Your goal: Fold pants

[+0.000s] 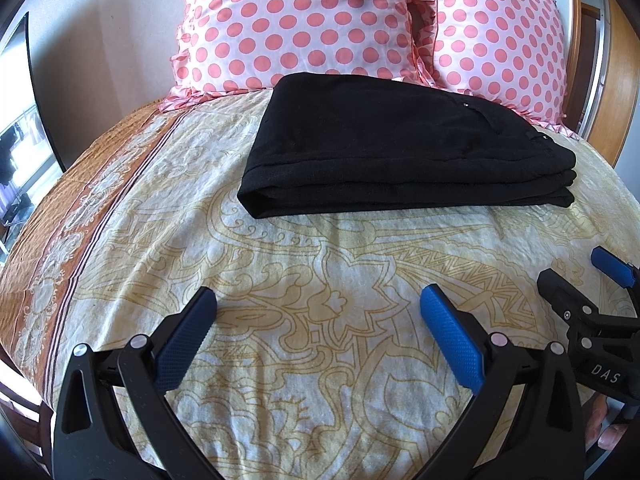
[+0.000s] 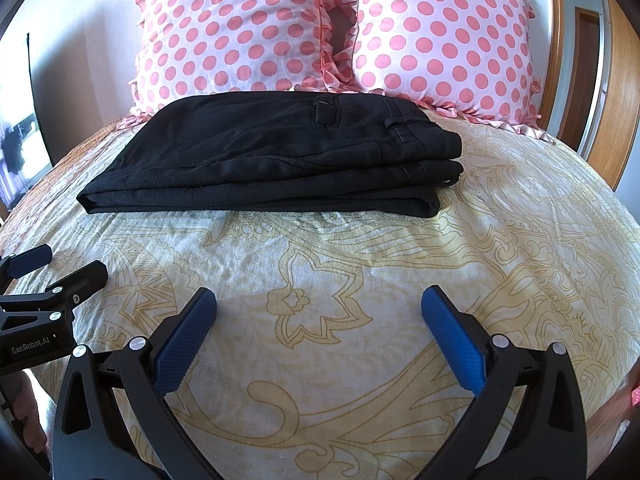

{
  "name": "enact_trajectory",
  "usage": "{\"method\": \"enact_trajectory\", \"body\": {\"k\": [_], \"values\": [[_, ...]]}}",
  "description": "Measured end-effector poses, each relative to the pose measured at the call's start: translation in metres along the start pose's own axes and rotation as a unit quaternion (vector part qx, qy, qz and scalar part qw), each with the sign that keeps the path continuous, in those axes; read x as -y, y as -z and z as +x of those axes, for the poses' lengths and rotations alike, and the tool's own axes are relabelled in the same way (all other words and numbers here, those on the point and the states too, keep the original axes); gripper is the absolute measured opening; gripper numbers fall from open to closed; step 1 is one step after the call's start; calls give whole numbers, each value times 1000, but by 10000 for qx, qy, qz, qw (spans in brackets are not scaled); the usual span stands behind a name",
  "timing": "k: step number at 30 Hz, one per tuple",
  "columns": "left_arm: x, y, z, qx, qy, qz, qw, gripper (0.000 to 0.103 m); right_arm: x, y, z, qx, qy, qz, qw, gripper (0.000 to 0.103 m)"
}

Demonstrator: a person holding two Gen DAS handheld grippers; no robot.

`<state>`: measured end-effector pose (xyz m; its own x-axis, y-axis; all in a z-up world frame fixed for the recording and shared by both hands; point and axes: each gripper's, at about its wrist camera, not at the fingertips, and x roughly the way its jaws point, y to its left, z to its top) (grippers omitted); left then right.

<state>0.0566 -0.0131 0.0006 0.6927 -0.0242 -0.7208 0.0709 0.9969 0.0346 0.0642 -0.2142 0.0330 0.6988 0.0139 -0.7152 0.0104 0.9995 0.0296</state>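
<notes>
So, black fabric pants (image 2: 272, 160) folded into a flat stacked rectangle, waistband and belt loops on the right end, lying on the cream bedsheet with a yellow paisley print (image 2: 360, 280), up near the head of the bed. Touched by neither tool.

Left gripper (image 1: 318, 300) with blue textured finger pads (image 1: 452, 340): spread wide apart, holding nothing, hovering over bare sheet well short of the pants. Also visible from the right wrist view at the left edge, black body with white lettering.

Right gripper (image 2: 319, 300): same deal, blue pads (image 2: 184, 344) wide apart, empty, over the sheet and clear of the pants. Pokes into the left wrist view at the right edge, just beside the left one.

Behind the pants, two pink satin pillows with coral polka dots and ruffled edges (image 2: 248, 28), propped side by side, front pillow edge right up against the back of the pants. Orange-brown patterned border strip (image 1: 80, 220) down the left of the sheet. Wooden frame (image 2: 624, 112) off to the right. Nothing between tools and pants but open sheet.
</notes>
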Motion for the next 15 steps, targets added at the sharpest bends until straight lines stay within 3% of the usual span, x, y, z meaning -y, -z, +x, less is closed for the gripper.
{"method": "enact_trajectory", "body": {"k": [15], "values": [[2,0,0,-12,16,4,10000,101,0,0,0,-1,3,4,10000,102]]}}
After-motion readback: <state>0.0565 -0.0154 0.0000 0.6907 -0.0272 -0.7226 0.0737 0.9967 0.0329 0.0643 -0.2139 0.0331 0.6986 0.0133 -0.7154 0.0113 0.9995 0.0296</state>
